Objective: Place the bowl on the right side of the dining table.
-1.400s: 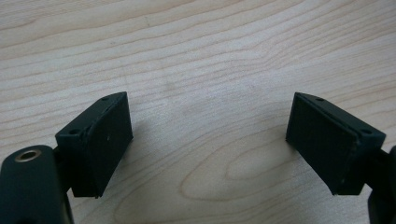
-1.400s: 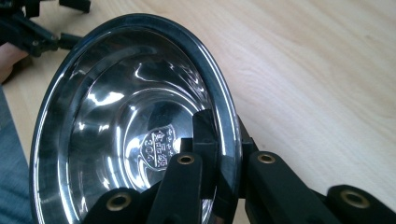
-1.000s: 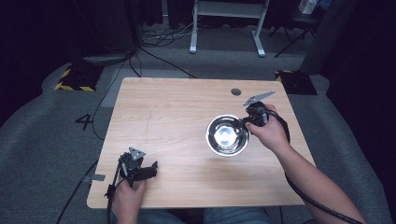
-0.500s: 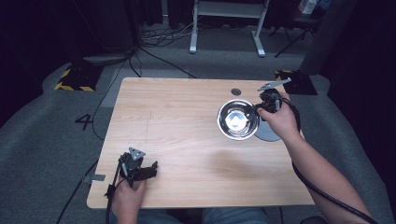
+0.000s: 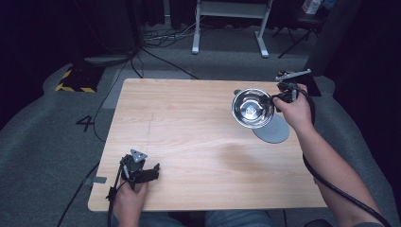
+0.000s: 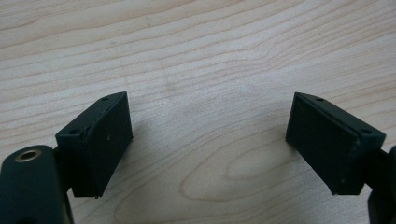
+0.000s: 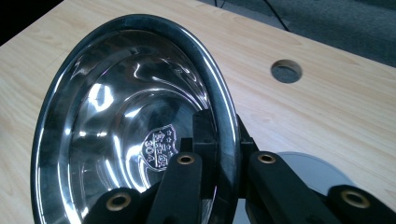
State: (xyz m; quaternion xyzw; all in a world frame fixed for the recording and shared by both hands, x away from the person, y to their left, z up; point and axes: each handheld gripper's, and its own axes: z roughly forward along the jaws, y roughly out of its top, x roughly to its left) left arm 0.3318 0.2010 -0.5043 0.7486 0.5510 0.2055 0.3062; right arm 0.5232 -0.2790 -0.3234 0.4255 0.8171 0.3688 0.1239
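A shiny steel bowl (image 5: 253,108) is hanging in the air above the right side of the wooden table (image 5: 189,137), toward its far edge. It is tipping so that its open side is facing up and toward the camera in the high view, and a stamped emblem is showing on its inner bottom (image 7: 159,147). The right gripper (image 5: 279,97) is gripping the bowl by the rim on its right edge. In the right gripper view the two black jaws are closing tightly on the rim (image 7: 219,140), one jaw pressing inside the bowl and the other against its outer wall, with the bowl rising up and to the left of the jaws. The person's right hand (image 5: 295,111) is wrapping around the gripper's handle, and a black cable is trailing back along the forearm.

Below and just to the right of the bowl, a flat grey round disc (image 5: 273,131) is lying on the table; in the right gripper view it is showing as a pale grey patch (image 7: 317,172) behind the jaws. A small round hole in the table top (image 7: 286,71) is sitting farther off, near the far edge.

Well apart from all this, at the near left corner of the table, the left gripper (image 5: 142,172) is resting low over the wood in the person's left hand (image 5: 128,198). Its jaws are standing wide apart with nothing between them but bare wood grain (image 6: 210,135).
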